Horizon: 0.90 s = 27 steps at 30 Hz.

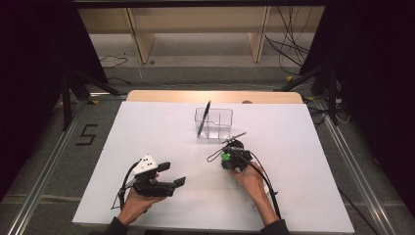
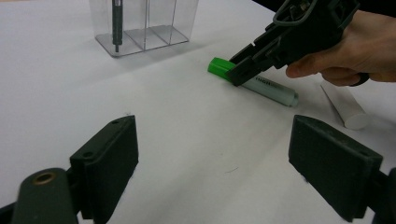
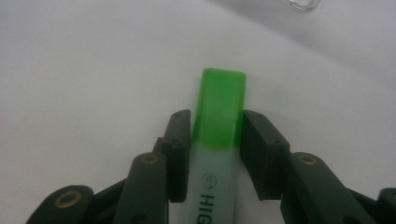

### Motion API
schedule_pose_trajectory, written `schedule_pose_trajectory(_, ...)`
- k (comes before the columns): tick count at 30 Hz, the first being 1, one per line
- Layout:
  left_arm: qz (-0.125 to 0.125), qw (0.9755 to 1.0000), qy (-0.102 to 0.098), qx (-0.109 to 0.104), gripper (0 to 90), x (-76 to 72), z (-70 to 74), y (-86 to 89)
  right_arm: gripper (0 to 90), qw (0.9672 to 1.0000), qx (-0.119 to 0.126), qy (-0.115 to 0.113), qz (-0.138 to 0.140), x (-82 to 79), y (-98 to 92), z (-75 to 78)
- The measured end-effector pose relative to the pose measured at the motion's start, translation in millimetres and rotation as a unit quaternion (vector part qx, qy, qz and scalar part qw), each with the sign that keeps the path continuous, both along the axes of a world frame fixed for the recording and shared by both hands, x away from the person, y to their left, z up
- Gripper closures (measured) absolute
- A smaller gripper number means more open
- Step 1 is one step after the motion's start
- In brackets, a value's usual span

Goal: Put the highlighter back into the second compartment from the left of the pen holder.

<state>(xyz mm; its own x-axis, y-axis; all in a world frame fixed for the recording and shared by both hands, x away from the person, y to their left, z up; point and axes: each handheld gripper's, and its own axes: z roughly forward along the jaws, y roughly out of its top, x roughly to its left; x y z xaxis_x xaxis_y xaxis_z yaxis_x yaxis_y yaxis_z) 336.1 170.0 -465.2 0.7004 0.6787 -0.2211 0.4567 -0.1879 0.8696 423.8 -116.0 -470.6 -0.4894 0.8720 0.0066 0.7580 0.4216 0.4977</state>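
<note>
**Right gripper clamped on the green highlighter, near the clear organizer**

High view: a clear organizer (image 1: 214, 122) stands toward the far side of the white table (image 1: 147, 132), with a dark pen (image 1: 204, 118) leaning in its left compartment. Just in front of the organizer, slightly right, the right gripper (image 1: 226, 157) points down at the table with a spot of green at its tip. The left gripper (image 1: 171, 174) is held well in front and to the left of the organizer, jaws spread apart with nothing between them.

Left gripper view: its own two black jaws stand wide over bare table. Beyond them the highlighter (image 2: 254, 83) lies flat on the table, right of the organizer (image 2: 144, 23), green cap toward it. The right gripper (image 2: 238, 70) bears down at the cap's base. A white tube (image 2: 345, 107) lies farther right.

Right gripper view: both pads press the highlighter (image 3: 219, 140) where cap meets grey barrel.
</note>
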Motion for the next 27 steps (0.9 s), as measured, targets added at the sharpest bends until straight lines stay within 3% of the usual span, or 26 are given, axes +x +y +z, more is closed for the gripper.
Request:
schedule_pose_trajectory(18,-0.001,1.0,0.001,-0.001,15.5,0.1,-0.3,0.1,67.5,0.9996,-0.019,0.013,0.016,3.7,-1.4,3.8)
schedule_pose_trajectory(27,0.0,1.0,0.002,-0.001,15.6,0.4,-0.4,0.5,67.6,0.9996,0.005,0.017,0.024,5.8,-11.2,11.0)
